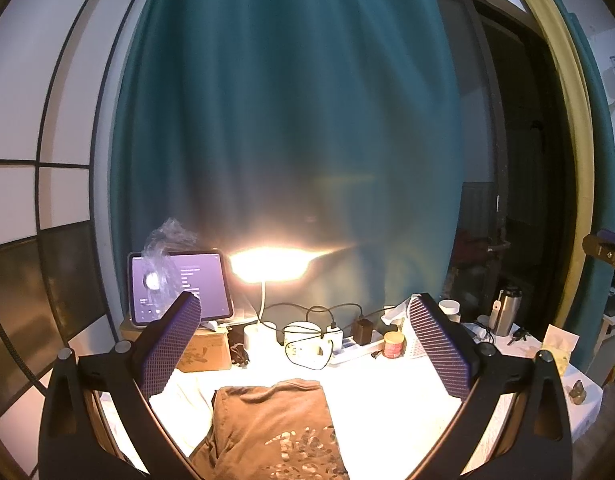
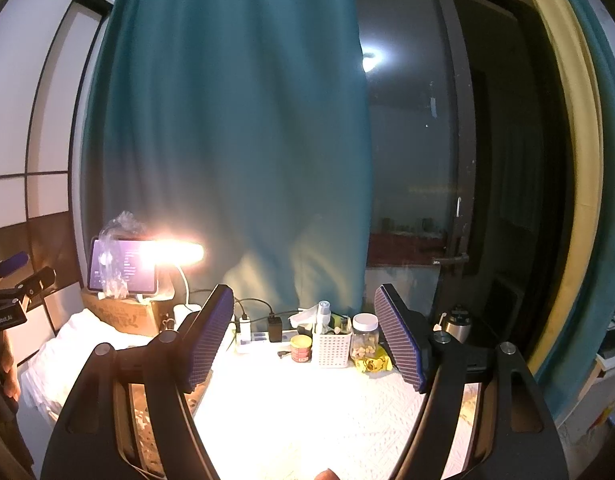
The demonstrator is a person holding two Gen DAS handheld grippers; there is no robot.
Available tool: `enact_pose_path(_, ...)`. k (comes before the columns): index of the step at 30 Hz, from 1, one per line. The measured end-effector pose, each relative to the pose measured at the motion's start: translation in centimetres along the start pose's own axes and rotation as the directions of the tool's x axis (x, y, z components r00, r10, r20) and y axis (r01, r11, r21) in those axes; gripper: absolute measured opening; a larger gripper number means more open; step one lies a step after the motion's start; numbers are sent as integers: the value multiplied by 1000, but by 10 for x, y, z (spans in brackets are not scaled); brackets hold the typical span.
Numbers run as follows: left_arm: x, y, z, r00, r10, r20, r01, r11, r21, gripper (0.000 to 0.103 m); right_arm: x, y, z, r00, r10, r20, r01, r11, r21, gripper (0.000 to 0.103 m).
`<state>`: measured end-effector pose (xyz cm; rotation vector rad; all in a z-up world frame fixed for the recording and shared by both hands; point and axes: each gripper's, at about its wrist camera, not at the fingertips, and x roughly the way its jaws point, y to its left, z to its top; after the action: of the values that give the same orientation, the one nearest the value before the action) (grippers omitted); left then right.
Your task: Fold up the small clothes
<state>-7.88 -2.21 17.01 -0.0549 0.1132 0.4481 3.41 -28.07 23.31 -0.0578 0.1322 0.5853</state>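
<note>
Two claws hang above a white-covered worktop (image 2: 307, 412), both with fingers spread wide and nothing between them. The left claw (image 1: 303, 344) looks over a brown garment (image 1: 271, 428) that lies folded on the cloth, a pale printed pattern showing on its near part; it sits between and below the purple pads (image 1: 173, 344) without touching them. A white cloth (image 1: 183, 396) lies bunched just left of the garment. The right claw (image 2: 307, 336) points at bare, brightly lit cover, with only a sliver of something brown at the bottom edge of its view, too little to identify.

Along the back of the worktop stand a lit lamp (image 1: 269, 264), a tablet (image 1: 179, 288) propped on a cardboard box (image 1: 205, 348) with crumpled plastic (image 1: 163, 244) in front of its screen, a power strip (image 2: 259, 338) with chargers plugged in, a red tin (image 2: 300, 348), a white perforated basket (image 2: 331, 344), a jar (image 2: 364, 340) with a white lid, and a steel flask (image 1: 507, 310). A teal curtain (image 1: 287, 120) hangs behind, beside a dark glass door (image 2: 419, 140). In the right wrist view the left claw's body shows at the far left edge, with part of a hand (image 2: 9, 364) below it.
</note>
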Motion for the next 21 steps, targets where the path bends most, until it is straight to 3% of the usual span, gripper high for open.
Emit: enact_pose_path(21,2,1,0,1000,1,-4,-1,1000,9,103,7,-7,-2,999,29,-19,-28,1000,11,76)
